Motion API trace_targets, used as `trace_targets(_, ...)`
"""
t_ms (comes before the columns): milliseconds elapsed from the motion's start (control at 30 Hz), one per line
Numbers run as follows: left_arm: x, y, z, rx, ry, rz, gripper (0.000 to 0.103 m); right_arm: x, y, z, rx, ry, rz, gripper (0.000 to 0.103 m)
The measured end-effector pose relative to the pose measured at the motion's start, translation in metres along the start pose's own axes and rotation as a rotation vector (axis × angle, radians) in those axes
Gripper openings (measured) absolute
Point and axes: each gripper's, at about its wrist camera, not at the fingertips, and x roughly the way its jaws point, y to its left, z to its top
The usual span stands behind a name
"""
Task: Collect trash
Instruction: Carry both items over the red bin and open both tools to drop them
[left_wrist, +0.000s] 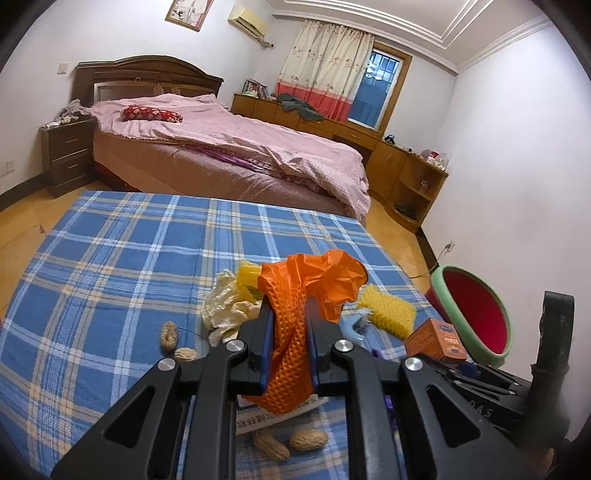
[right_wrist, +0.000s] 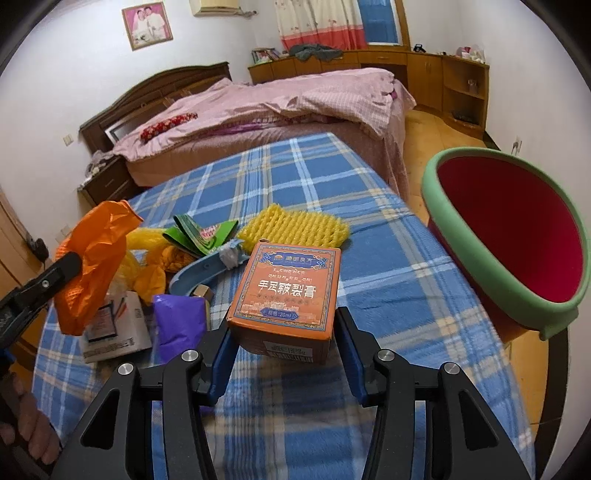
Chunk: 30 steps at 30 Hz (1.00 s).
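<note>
My left gripper (left_wrist: 290, 317) is shut on an orange textured plastic bag (left_wrist: 295, 310) and holds it above the blue plaid table (left_wrist: 129, 258); bag and gripper also show in the right wrist view (right_wrist: 92, 258). My right gripper (right_wrist: 282, 339) is shut on an orange carton box (right_wrist: 291, 295), lifted a little over the table (right_wrist: 388, 266). The box also shows in the left wrist view (left_wrist: 436, 338). A red bin with a green rim (right_wrist: 517, 236) stands off the table's right edge, also in the left wrist view (left_wrist: 476, 314).
Trash lies on the table: crumpled paper (left_wrist: 225, 306), a yellow brush (right_wrist: 295, 225), peanut shells (left_wrist: 288, 443), a purple wrapper (right_wrist: 181, 321), a green packet (right_wrist: 203, 236), a blue strip (right_wrist: 207, 269), a white carton (right_wrist: 110, 328). A bed (left_wrist: 229, 151) stands behind.
</note>
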Motion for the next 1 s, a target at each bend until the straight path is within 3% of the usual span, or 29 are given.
trace_targets(567, -0.030, -0.049, 0.015, 0.016, 0.015, -0.047, 0.015, -0.063, -0.034, 0.005, 0.036, -0.119, 0.085, 0.052)
trace_targets(1000, 0.007, -0.125, 0.024, 0.111, 0.076, -0.127, 0.015, -0.091, -0.109, 0.019, 0.109, -0.210, 0.007, 0.052)
